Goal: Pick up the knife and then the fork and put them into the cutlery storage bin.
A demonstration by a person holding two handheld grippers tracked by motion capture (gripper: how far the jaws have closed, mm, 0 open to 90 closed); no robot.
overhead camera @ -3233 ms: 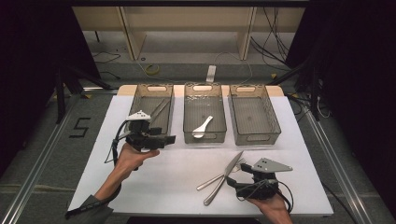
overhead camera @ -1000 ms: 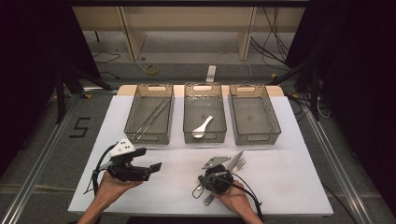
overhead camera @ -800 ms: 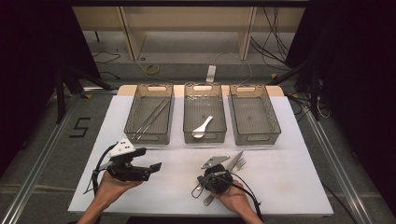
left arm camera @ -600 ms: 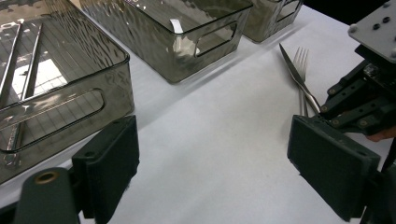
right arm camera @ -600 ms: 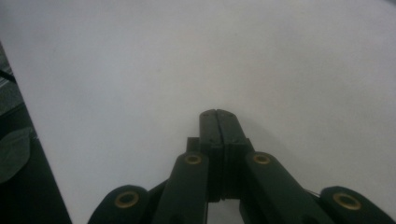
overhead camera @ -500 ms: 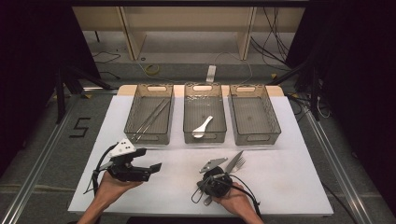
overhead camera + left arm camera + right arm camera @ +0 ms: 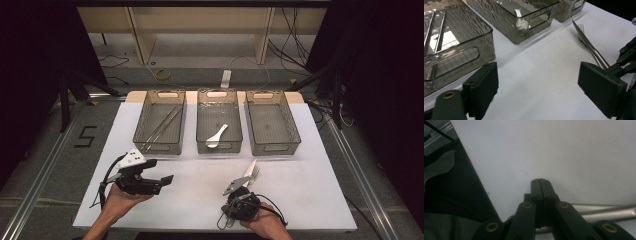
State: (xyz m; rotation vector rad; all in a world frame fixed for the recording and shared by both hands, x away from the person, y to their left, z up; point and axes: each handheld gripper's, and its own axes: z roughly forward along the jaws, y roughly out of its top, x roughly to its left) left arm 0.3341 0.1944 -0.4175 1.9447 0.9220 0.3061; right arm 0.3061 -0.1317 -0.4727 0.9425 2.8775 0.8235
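Observation:
A knife (image 7: 248, 173) and a fork (image 7: 255, 172) lie side by side on the white table (image 7: 310, 195), right of centre. My right gripper (image 7: 239, 207) hovers low over their handle ends near the front edge. In the right gripper view it (image 7: 540, 181) is shut, pads pressed together with nothing between them, and the two metal handles (image 7: 604, 211) run behind its base. My left gripper (image 7: 162, 183) is held at the front left, pointing right. Its jaws stand wide open and empty (image 7: 541, 87), with the knife (image 7: 586, 41) and fork (image 7: 580, 27) ahead.
Three smoky plastic bins stand in a row at the back. The left bin (image 7: 142, 131) holds long metal rods (image 7: 162, 126), the middle bin (image 7: 201, 127) a white spoon (image 7: 217, 136), and the right bin (image 7: 295, 127) nothing I can see. The table's front edge is close to both hands.
My right gripper has slid a little toward the front edge, along the handles of the knife and fork. The cutlery and my left gripper have stayed put.

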